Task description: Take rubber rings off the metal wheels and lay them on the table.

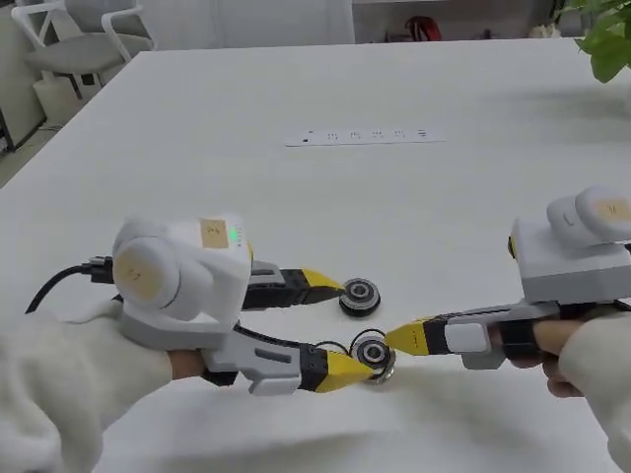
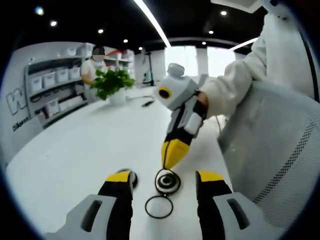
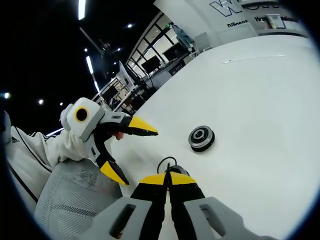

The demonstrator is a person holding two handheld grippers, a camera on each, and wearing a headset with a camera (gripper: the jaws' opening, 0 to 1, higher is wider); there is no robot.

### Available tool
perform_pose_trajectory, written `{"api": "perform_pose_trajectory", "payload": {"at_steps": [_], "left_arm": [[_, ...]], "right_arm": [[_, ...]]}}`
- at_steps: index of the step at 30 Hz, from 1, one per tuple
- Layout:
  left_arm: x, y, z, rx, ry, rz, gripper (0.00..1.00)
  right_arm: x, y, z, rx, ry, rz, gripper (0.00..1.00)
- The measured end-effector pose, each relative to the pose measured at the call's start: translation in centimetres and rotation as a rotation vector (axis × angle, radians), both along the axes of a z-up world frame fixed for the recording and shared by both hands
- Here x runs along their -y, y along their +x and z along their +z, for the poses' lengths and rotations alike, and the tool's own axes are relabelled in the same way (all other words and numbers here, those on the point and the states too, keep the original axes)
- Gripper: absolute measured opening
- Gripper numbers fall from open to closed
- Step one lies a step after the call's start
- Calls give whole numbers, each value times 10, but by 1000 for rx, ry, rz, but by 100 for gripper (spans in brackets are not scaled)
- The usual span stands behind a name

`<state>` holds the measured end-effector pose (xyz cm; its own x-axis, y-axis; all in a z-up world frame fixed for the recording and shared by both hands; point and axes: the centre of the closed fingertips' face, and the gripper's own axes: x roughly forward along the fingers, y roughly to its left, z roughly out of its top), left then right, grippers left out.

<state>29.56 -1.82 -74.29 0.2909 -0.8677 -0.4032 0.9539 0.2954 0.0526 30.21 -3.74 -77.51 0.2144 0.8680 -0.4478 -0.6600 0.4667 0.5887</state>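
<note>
The left gripper lay low over the white desk with its two yellow-tipped jaws spread wide, gripping nothing. One jaw tip sat just beside the far wheel, a small metal wheel with a dark band round its rim, lying flat on the desk. The other tip was just beside the near wheel. In the left gripper view the near wheel lay between the spread jaws. A loose ring (thin, black, flat on the desk) sat just on the camera's side of it, touching or almost touching the wheel. The right gripper came in from the opposite side with its jaws pressed together and their yellow tips against the near wheel; whether anything was pinched between them could not be told. In the right gripper view a thin black loop showed just beyond those closed tips, beside the near wheel, and the far wheel lay apart from it, further out on the desk. A black cable ran from the back of the left gripper. Further up the desk lay a white power strip, and leaves of a plant showed at the far right corner.
</note>
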Motion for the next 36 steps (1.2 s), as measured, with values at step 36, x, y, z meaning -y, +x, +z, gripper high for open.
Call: {"api": "perform_pose_trajectory", "payload": {"at_steps": [36], "left_arm": [[-62,-7,17,-11,-41,154,89]], "right_arm": [[-10,4,22,-2,80,-29,0]]}}
